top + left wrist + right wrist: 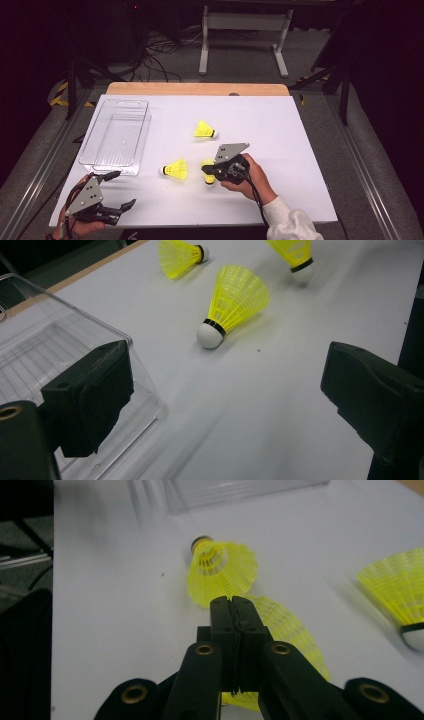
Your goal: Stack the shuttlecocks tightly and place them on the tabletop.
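right gripper (233, 605) clamped on yellow shuttlecock (285, 630), left gripper (225, 390) wide apart

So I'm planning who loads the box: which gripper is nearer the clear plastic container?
Left. The left gripper sits open just off the clear plastic container at its near corner. The right gripper is farther out to the side, shut on a yellow shuttlecock.

Yellow shuttlecock (280, 625) (mesh skirt pinched), tilted, on white table (280, 125)

Lab or studio, floor cables (160, 50), dark surroundings, white table (280, 125)
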Motion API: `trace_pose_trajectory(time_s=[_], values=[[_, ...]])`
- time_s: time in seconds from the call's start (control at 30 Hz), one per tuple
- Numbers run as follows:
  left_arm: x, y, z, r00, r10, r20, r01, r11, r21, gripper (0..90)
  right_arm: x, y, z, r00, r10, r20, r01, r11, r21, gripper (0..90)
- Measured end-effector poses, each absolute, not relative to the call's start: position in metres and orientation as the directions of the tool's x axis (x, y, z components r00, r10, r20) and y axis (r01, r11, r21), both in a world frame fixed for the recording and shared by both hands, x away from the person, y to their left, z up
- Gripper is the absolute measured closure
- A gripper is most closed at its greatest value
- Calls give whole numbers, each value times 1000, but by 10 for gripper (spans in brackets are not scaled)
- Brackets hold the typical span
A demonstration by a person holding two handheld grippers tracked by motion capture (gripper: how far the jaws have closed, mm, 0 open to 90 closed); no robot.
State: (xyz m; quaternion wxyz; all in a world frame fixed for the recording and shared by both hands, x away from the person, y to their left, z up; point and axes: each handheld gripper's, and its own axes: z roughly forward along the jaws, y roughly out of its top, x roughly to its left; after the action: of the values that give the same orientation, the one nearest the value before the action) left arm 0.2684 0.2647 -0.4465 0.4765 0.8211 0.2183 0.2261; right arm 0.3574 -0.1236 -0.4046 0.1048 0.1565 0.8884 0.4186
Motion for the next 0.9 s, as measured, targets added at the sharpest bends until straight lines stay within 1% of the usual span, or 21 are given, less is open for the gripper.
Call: trace_pose_trajectory(time_s=[0.1,0.27,0.57,0.6,0.7,0.9], values=[[268,264,-447,802,575,164,143,-451,881,77,361,-119,-407,-909,411,-71,190,558,808,900],[268,265,-447,803,574,163,142,-449,882,77,365,-118,-415,-877,477,-57,211,488,847,900],[268,265,-446,804,571,163,141,-451,882,77,366,-127,-424,-860,509,-44,241,481,843,866],[268,265,-447,804,572,163,142,-451,881,78,366,-130,-425,-854,518,-47,248,485,839,830],[268,265,-446,804,572,162,143,-450,881,77,364,-134,-426,-850,526,-43,262,490,831,817],[269,264,-447,804,572,161,145,-451,881,77,361,-147,-429,-844,536,-13,302,496,814,760]])
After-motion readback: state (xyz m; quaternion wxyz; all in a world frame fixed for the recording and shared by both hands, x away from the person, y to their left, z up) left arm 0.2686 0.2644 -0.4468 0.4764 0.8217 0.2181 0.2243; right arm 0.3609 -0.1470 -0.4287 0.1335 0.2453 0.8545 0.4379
